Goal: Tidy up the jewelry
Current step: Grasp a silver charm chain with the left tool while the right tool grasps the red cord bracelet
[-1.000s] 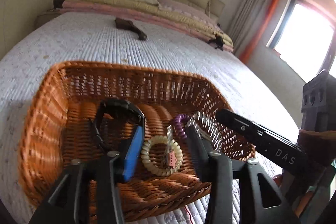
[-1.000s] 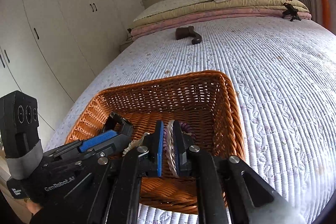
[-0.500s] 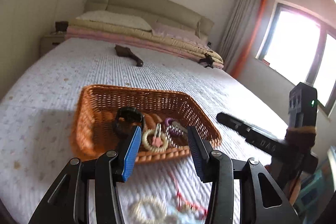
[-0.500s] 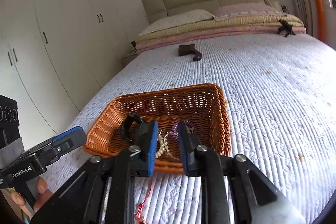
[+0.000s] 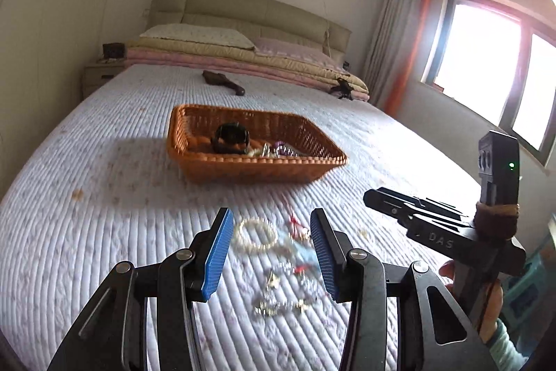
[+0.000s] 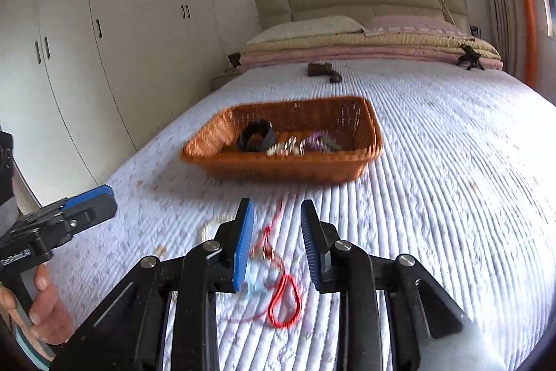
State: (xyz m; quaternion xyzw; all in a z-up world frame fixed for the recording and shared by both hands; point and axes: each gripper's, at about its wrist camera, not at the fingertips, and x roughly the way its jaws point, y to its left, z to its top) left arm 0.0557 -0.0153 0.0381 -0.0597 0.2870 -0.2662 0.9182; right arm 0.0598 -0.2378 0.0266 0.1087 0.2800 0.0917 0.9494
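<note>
An orange wicker basket (image 5: 194, 159) (image 6: 373, 131) sits on the quilted bed. It holds a black watch (image 5: 231, 137) (image 6: 256, 136), a pale bead bracelet (image 6: 283, 148) and a purple piece (image 5: 283, 149) (image 6: 318, 141). Loose jewelry lies on the quilt close to me: a pearl bracelet (image 5: 256, 234) (image 6: 208, 226), a red cord (image 6: 285, 305), a light blue piece (image 6: 255, 280) and gold pieces (image 5: 278, 305). My left gripper (image 5: 269, 249) is open and empty above this pile. My right gripper (image 6: 276, 246) is open and empty above the red cord.
A brown object (image 5: 224, 80) (image 6: 323, 70) and a small black tripod (image 5: 342, 89) (image 6: 469, 56) lie farther up the bed near folded blankets (image 5: 243, 58). A white wardrobe (image 6: 104, 40) stands on the left, a window (image 5: 486, 65) on the right.
Both grippers have pulled back from the basket toward the bed's near end. The right gripper let go of a bracelet into the basket and opened. The loose jewelry pile has come into view.
</note>
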